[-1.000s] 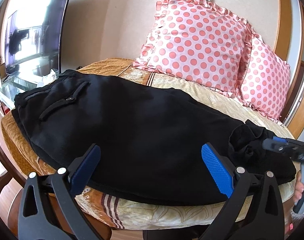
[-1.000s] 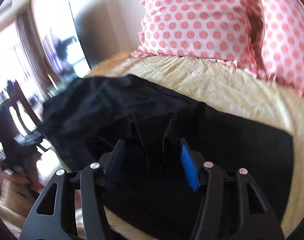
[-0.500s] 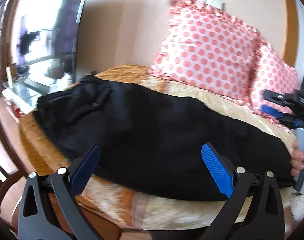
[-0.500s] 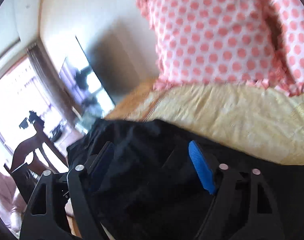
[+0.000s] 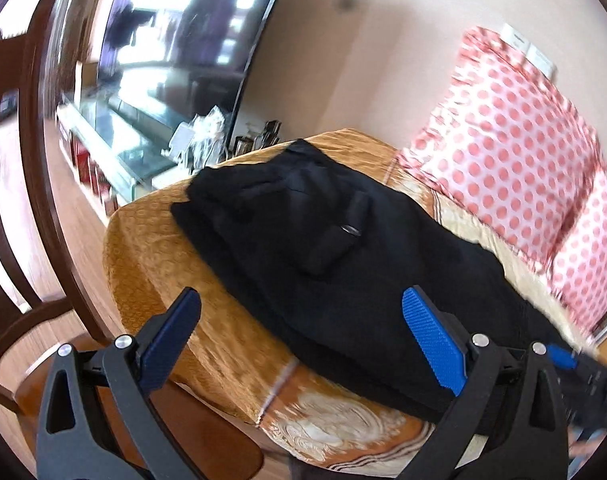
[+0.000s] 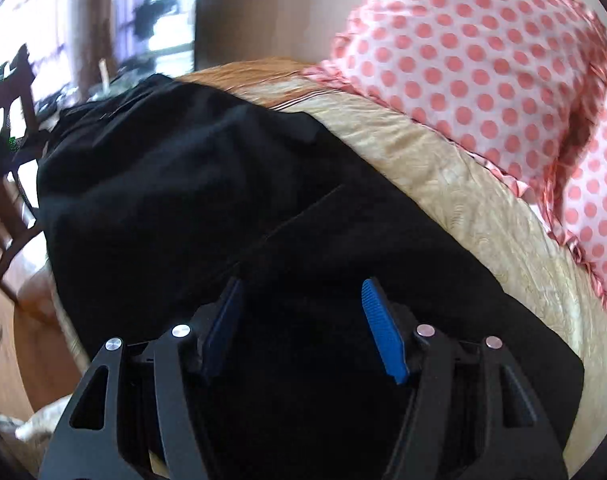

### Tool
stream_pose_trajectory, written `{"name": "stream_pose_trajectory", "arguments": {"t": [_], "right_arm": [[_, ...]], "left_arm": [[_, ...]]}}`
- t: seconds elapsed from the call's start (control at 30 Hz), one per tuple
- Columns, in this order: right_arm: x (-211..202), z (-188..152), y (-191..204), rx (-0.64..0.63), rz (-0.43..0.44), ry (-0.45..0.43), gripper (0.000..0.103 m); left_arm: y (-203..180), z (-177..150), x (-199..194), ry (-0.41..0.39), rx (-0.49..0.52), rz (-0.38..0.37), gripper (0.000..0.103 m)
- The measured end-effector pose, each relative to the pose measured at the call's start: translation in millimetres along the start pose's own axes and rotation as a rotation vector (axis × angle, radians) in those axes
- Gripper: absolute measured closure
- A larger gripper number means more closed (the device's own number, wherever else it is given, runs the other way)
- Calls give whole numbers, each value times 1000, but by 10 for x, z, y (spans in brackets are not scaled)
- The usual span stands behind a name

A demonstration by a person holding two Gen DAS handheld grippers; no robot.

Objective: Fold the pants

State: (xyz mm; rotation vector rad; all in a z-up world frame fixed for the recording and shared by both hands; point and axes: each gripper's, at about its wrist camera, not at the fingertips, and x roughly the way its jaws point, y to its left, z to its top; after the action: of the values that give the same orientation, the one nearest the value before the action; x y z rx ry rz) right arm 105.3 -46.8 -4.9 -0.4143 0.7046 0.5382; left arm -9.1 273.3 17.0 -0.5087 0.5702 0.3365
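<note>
Across frame center, black pants lie flat on bed, polka-dot pillows upper right. L gripper jaws wide apart, holding nothing. R gripper jaws apart over pants fabric, not clamped.

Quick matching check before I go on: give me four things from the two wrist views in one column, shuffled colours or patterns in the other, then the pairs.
Things:
1. pants
2. pillow
3. bedspread
4. chair

Looks:
A. dark brown wood
B. black
C. golden orange, patterned
D. white with pink dots

Pairs: 1-B, 2-D, 3-C, 4-A
</note>
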Motion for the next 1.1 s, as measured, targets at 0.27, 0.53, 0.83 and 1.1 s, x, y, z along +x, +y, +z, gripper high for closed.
{"name": "stream_pose_trajectory", "arguments": {"t": [0.27,0.53,0.83,1.1], "right_arm": [[-24,-160,-206,122,103,7,34],[-23,-150,-215,127,114,2,33],[-29,-151,-231,131,126,-3,32],[-195,-272,-289,152,162,-48,31]], "left_arm": [[369,324,274,75,-212,-140,2],[397,434,384,103,-251,-158,2],[350,363,442,129,-327,-253,22],[376,384,486,131,-373,-167,49]]}}
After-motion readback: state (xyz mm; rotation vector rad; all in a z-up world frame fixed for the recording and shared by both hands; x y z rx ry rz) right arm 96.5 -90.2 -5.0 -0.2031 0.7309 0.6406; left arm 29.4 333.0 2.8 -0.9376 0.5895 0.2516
